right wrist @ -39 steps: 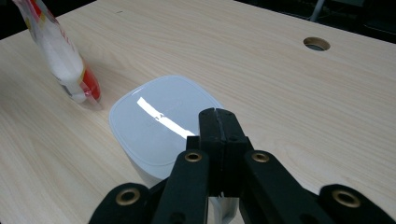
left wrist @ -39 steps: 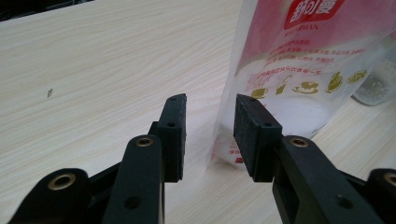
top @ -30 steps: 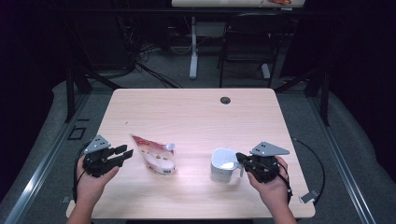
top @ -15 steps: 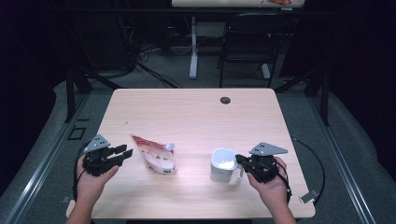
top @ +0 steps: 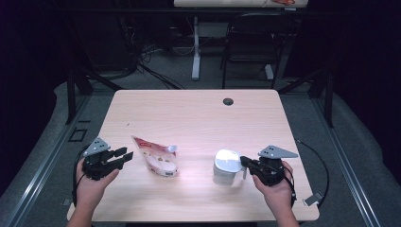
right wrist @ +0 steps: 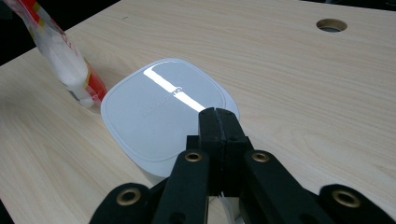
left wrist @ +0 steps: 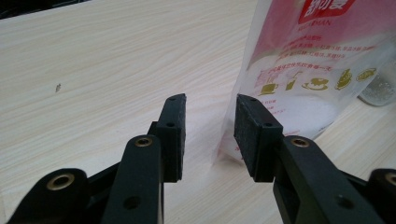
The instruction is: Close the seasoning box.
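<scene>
A soft pouch (top: 158, 158) with red and pink print and a clear spout cap (top: 172, 148) lies on the wooden table (top: 198, 113), left of centre. My left gripper (top: 126, 153) is open just left of it. In the left gripper view the pouch (left wrist: 308, 70) stands right behind the right jaw of that gripper (left wrist: 210, 100), with nothing between the pads. A white lidded container (top: 227, 165) stands to the right. My right gripper (top: 243, 161) is shut, its tips over the rim of the container's lid (right wrist: 163, 107). A bit of white shows under the closed right gripper (right wrist: 217, 112).
A round cable hole (top: 228, 101) sits near the table's far edge. Beyond the table are a black chair (top: 250, 42), a white desk leg and floor cables. Bare wood runs across the middle and back of the table. The pouch (right wrist: 60, 51) lies left of the container.
</scene>
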The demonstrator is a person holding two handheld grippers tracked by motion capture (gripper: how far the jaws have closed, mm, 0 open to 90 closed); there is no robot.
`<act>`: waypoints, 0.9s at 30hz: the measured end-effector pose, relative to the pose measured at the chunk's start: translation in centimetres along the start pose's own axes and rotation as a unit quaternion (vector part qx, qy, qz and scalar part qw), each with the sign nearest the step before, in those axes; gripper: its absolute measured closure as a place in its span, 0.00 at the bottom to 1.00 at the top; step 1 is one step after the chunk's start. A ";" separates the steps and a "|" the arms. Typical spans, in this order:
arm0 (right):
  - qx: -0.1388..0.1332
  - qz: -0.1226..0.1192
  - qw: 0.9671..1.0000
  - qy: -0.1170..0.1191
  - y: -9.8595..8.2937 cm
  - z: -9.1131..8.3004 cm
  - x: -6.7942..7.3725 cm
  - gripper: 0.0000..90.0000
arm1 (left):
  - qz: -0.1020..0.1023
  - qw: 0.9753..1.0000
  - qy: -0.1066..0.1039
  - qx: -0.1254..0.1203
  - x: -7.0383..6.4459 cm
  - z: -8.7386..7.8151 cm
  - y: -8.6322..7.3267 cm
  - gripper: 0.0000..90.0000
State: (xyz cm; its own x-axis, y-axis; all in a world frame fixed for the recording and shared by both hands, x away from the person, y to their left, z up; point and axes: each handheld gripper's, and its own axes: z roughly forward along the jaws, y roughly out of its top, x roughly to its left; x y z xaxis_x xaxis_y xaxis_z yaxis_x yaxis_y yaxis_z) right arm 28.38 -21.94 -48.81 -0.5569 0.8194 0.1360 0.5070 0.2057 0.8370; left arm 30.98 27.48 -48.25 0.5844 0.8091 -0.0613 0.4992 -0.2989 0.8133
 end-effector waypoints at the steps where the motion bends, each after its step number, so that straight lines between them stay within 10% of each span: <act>1: -0.002 0.000 1.000 0.000 -0.1 0.0 0.0 1.00 | 0.000 1.000 0.000 0.001 0.0 0.0 0.0 0.71; 27: -0.031 0.041 0.999 0.011 -1.2 -0.2 -0.6 1.00 | 0.000 1.000 0.004 -0.001 0.0 -0.2 -0.1 0.71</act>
State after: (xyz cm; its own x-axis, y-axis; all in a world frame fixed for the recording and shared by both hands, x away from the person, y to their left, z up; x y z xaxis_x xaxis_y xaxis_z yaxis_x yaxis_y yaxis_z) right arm 27.91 -22.77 -49.78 -0.5302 0.8197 0.2167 0.5104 0.1044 0.8536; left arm 30.87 27.61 -48.22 0.5800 0.8126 -0.0571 0.4979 -0.2982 0.8144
